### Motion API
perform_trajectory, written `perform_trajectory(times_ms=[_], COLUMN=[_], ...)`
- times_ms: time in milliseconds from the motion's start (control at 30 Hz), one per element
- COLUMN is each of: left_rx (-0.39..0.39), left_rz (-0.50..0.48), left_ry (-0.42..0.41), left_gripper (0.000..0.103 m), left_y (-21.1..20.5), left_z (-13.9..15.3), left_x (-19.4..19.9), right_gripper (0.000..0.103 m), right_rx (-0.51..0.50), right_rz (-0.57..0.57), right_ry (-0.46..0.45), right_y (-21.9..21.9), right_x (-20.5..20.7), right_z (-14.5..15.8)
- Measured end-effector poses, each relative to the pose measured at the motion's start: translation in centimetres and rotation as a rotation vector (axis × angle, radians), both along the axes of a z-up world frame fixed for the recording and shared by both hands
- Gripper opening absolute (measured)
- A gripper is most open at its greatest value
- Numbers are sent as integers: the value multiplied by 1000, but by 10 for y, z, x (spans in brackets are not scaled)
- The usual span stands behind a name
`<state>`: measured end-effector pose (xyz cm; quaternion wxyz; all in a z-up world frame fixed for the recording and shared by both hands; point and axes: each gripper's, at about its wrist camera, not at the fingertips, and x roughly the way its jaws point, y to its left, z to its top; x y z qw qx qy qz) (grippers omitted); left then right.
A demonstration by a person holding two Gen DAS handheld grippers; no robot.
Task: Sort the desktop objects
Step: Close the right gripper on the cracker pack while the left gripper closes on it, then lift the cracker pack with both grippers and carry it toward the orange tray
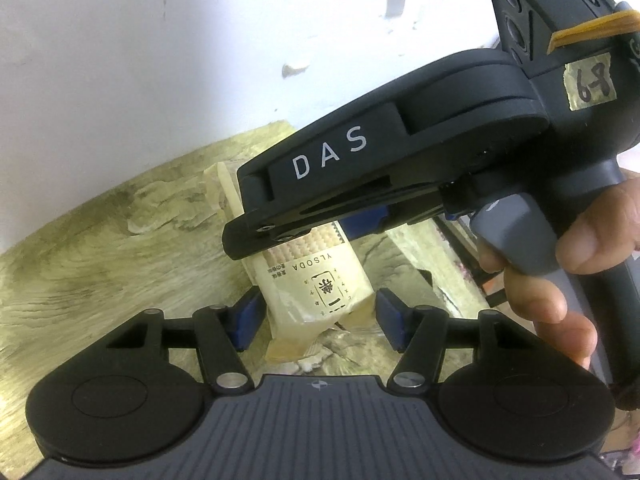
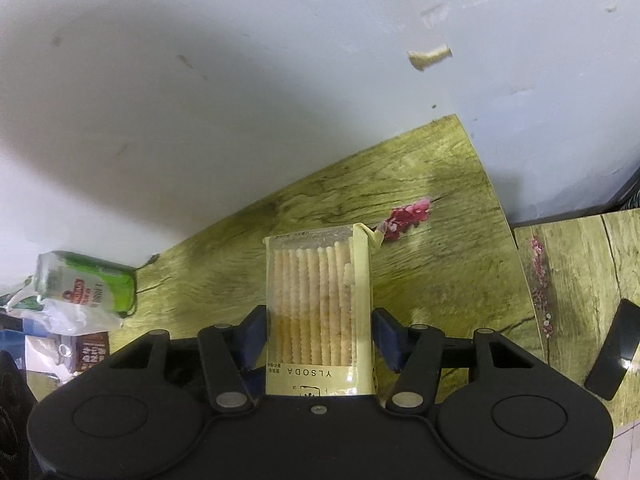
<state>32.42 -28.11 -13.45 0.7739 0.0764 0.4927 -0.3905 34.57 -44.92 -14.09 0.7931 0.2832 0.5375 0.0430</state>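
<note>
A cream packet of soda crackers (image 1: pixel 316 284) with a clear window is held by both grippers at once. In the left wrist view my left gripper (image 1: pixel 318 320) has its blue pads (image 1: pixel 246 320) against the packet's near end. My right gripper (image 1: pixel 312 232) reaches in from the right, held by a hand (image 1: pixel 560 280), and clamps the packet further along. The right wrist view shows the packet (image 2: pixel 320 304) upright between the right gripper's (image 2: pixel 320 338) blue pads (image 2: pixel 386 338), cracker edges showing through the window. The packet's far end is hidden behind the right gripper in the left view.
The wood-grain table (image 2: pixel 440 184) meets a white wall. On its left lie a green can (image 2: pixel 92 284) on its side, a white plastic bag (image 2: pixel 68 316) and a brown carton (image 2: pixel 86 350). Pink petals (image 2: pixel 404 218) lie beyond the packet. A second table (image 2: pixel 580 280) adjoins on the right.
</note>
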Motion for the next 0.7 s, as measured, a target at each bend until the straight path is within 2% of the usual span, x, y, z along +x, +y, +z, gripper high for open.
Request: perform_trajectory(times_ms=[333, 700], left_rx=[-3, -4], left_rz=[-13, -21], left_ry=[-88, -131], left_gripper=[61, 61], left_y=[24, 51], left_z=[50, 54], left_x=[-26, -73], right_gripper=[54, 54], right_rx=[-5, -4], right_rz=[15, 28], right_ry=[-88, -122], right_y=[25, 59], right_x=[-38, -96], right_z=[51, 76])
